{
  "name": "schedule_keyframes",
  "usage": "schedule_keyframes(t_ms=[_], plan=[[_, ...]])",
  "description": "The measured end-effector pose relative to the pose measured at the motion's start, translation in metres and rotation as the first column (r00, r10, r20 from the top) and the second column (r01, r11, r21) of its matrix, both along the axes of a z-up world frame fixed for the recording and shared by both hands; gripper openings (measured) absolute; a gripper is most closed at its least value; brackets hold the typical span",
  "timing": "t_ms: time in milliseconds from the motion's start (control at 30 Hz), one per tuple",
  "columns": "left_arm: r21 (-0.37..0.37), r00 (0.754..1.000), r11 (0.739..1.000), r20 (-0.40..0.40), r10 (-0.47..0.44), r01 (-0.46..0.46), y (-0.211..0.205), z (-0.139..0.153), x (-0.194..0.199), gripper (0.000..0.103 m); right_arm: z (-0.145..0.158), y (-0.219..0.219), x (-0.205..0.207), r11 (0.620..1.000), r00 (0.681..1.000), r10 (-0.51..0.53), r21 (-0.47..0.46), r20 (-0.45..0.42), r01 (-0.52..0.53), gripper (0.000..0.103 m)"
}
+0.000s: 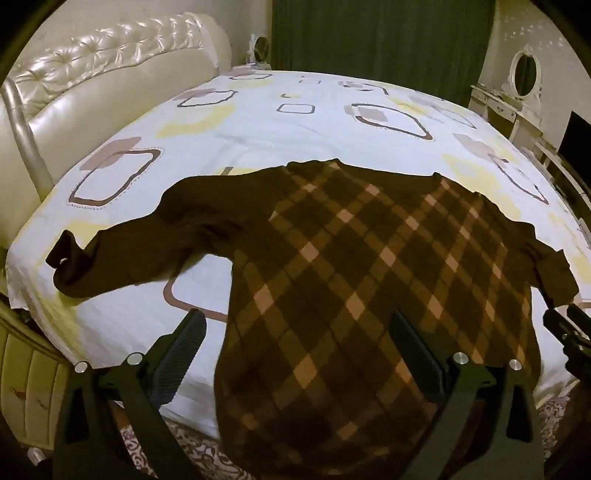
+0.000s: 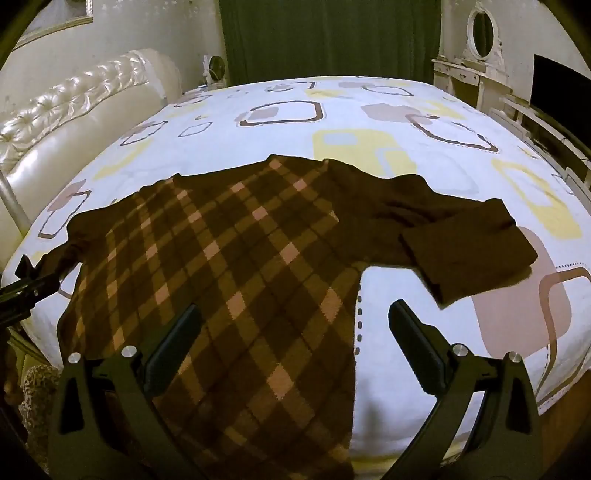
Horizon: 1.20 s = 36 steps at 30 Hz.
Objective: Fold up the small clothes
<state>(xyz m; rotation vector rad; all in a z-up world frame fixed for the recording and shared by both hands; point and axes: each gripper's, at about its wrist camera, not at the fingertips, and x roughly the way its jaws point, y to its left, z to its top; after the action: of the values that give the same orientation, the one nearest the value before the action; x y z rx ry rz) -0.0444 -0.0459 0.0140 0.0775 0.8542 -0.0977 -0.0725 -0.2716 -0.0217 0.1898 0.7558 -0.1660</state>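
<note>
A brown sweater with a tan argyle front [image 1: 332,280] lies spread flat on the bed, its hem hanging over the near edge. Its left sleeve [image 1: 122,243] stretches out to the left; its right sleeve [image 2: 461,236] lies out to the right with the cuff folded back. My left gripper [image 1: 299,332] is open above the hem's left part, holding nothing. My right gripper [image 2: 295,325] is open above the hem's right part, holding nothing. The sweater also fills the middle of the right wrist view [image 2: 229,266]. Each gripper shows at the edge of the other's view.
The bed has a white sheet with brown and yellow squares [image 1: 295,122]. A cream tufted headboard [image 1: 92,77] stands at the left. A green curtain [image 1: 380,37] hangs behind. A white dressing table with an oval mirror [image 2: 480,33] stands at the right.
</note>
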Motion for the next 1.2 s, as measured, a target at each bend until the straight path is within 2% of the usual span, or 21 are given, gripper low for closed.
schedule_keyframes(t_ms=[67, 133, 200, 467, 1200], plan=[[0.0, 1.0, 1.0, -0.005, 0.005, -0.005, -0.012, 0.003, -0.012, 0.099, -0.002, 0.002, -0.002, 1.0, 1.0, 0.004, 0.0, -0.002, -0.004, 0.101], [-0.036, 1.0, 0.999, -0.025, -0.017, 0.016, 0.027, -0.003, 0.006, 0.099, -0.002, 0.002, 0.001, 1.0, 1.0, 0.007, 0.008, -0.011, -0.007, 0.101], [-0.036, 1.0, 0.999, -0.022, -0.021, 0.02, 0.034, -0.006, 0.01, 0.099, -0.002, 0.004, 0.0, 1.0, 1.0, 0.011, 0.005, -0.014, -0.011, 0.101], [-0.061, 1.0, 0.998, -0.016, -0.011, 0.01, 0.039, -0.001, 0.006, 0.099, -0.002, 0.008, 0.0, 1.0, 1.0, 0.014, 0.003, -0.014, -0.014, 0.101], [-0.063, 1.0, 0.998, 0.001, -0.02, 0.02, 0.036, 0.002, 0.004, 0.099, -0.003, 0.009, -0.001, 1.0, 1.0, 0.009, 0.009, -0.016, -0.008, 0.101]])
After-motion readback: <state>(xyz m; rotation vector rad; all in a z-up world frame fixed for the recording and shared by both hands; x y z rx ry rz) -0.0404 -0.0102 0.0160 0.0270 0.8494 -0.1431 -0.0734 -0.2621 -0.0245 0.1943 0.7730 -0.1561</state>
